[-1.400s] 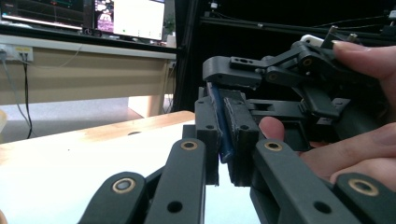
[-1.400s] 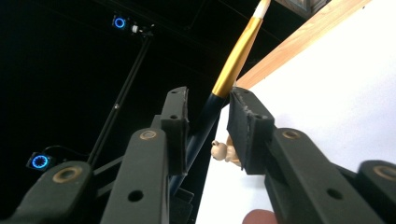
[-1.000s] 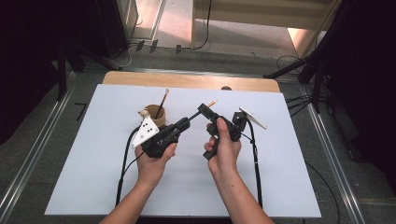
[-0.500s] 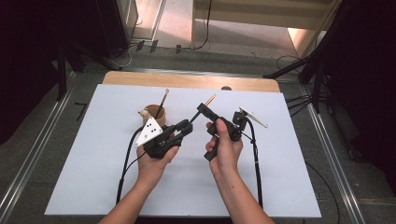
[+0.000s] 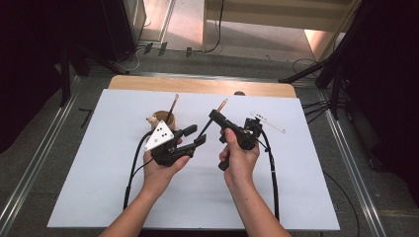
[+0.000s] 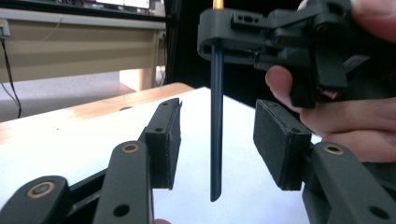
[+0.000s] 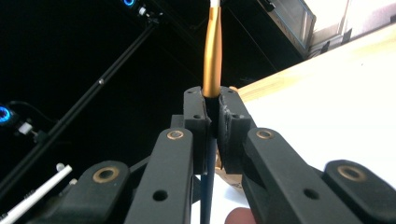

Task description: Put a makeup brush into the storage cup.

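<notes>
The right tool (image 5: 217, 120) is pressed together on a thin brush (image 6: 216, 121), pinching it just below its gold ferrule, so the dark handle hangs down free. The left tool (image 5: 193, 137) is spread, and its jaws have just been opening; the handle stands in the gap between the pads (image 6: 164, 140) and touches neither of them. It looks like a hand-over: the right one takes the brush so that the left can let go (my judgement only). Both tools are held above the middle of the white counter (image 5: 296, 197), close to each other. Just behind the left tool stands a brown cup (image 5: 160, 117) with another brush inside it. To the right a white strip (image 5: 269, 123) lies on the counter. The near part of the counter is bare and gives good room; its far wooden edge (image 5: 197, 85) is near the cup.
</notes>
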{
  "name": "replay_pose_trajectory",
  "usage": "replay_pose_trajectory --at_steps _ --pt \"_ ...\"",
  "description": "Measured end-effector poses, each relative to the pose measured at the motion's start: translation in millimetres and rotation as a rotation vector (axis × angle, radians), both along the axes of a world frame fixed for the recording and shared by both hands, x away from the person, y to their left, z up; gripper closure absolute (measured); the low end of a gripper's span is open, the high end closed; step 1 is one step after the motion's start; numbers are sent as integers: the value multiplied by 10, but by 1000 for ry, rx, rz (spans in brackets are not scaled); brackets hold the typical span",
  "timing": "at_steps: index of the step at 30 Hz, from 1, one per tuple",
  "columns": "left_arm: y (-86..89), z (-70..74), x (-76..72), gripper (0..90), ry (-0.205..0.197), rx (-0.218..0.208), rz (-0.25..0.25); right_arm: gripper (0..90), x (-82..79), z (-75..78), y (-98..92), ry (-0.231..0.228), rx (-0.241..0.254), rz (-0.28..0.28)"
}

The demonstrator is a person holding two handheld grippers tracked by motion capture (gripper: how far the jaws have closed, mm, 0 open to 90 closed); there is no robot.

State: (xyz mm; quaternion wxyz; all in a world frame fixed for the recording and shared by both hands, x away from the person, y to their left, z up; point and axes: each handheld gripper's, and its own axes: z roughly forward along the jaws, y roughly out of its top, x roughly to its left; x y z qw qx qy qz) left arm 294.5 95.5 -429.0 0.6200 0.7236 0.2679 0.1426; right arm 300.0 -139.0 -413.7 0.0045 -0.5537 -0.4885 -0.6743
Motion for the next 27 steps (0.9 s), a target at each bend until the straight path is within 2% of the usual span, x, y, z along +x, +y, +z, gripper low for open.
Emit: replay_pose_trajectory --at_steps 7,11,14,18,27 --pt "-43 76 10 574 11 46 2 847 -36 68 47 -53 -112 -5" --pt "-57 93 15 582 23 72 3 847 -57 105 70 -103 -183 -10" --pt "-64 99 27 593 26 81 2 846 -72 129 87 -110 -203 -8" --pt "-74 111 40 614 37 95 7 846 -81 147 110 -146 -262 -9" --pt "-114 139 74 640 62 110 11 846 -102 163 164 -194 -337 6"
